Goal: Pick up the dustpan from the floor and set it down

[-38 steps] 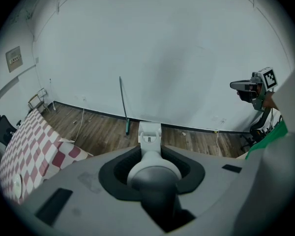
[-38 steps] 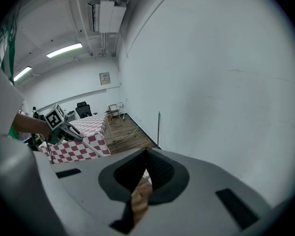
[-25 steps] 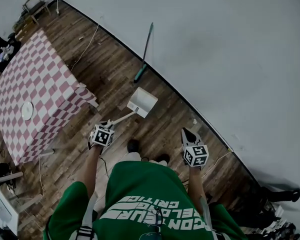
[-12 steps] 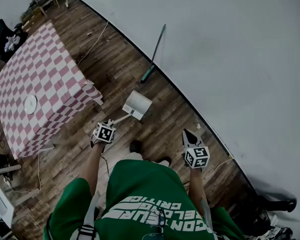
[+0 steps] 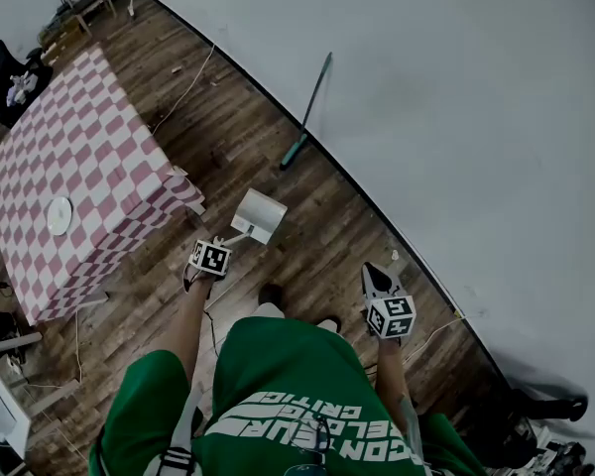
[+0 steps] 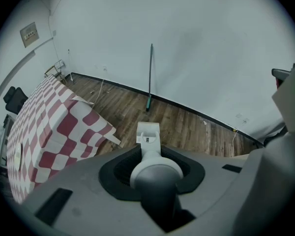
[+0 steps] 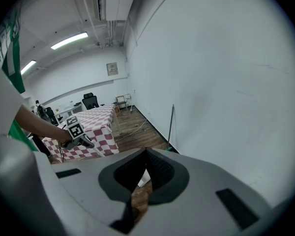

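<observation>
**Head view with both gripper views.** The left gripper [image 5: 216,252] is shown closed on the long handle of the white dustpan [image 5: 259,215]. Its jaws are clamped on the shaft, and the pan end is pointed away from the person. The pan is seen over the wooden floor [image 5: 337,236], just beside the draped corner of the checked table [image 5: 79,157]. Contact with the boards cannot be judged. A strip of bare floor is left between the pan and the wall [image 5: 456,117]. A broom [image 5: 307,112] is leaned against that wall, well apart from the pan. The right gripper [image 5: 378,277] is held empty near the skirting edge, its jaw tips meeting with only a narrow slit behind them.
</observation>
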Motion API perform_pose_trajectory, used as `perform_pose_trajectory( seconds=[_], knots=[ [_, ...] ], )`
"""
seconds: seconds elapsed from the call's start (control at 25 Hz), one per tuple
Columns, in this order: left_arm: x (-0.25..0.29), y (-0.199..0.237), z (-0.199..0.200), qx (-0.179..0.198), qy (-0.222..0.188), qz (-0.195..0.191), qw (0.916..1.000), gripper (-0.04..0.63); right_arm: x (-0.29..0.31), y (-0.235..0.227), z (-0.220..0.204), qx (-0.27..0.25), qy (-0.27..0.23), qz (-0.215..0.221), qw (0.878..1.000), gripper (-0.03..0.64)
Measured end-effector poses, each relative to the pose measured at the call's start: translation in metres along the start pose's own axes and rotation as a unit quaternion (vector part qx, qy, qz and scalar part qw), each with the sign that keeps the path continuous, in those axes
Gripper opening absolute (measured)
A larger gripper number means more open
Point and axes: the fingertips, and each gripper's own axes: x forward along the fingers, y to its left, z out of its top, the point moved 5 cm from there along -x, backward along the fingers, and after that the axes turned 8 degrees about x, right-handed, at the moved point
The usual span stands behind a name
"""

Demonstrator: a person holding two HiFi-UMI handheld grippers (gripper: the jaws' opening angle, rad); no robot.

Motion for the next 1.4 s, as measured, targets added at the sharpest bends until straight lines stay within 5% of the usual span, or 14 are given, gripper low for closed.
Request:
perform_pose_trajectory(
  seconds=[0.56, 1.2, 1.4],
  knots=[
    [0.045, 0.04, 0.04, -0.014, 0.04, 0.021, 0.9989, 0.109, 0.018, -0.007, 0.009, 0.002, 0.009, -0.02, 1.0, 0.008],
    [0.096, 0.06, 0.08, -0.007, 0.088, 0.0, 0.9961, 0.11, 0.025, -0.009, 0.005, 0.025, 0.031, -0.045, 0.998, 0.008],
    [0.098, 0.063, 0.106, 0.003, 0.072, 0.003, 0.9974, 0.11, 0.026, -0.006, 0.007, 0.027, 0.034, -0.048, 0.998, 0.008]
  ],
)
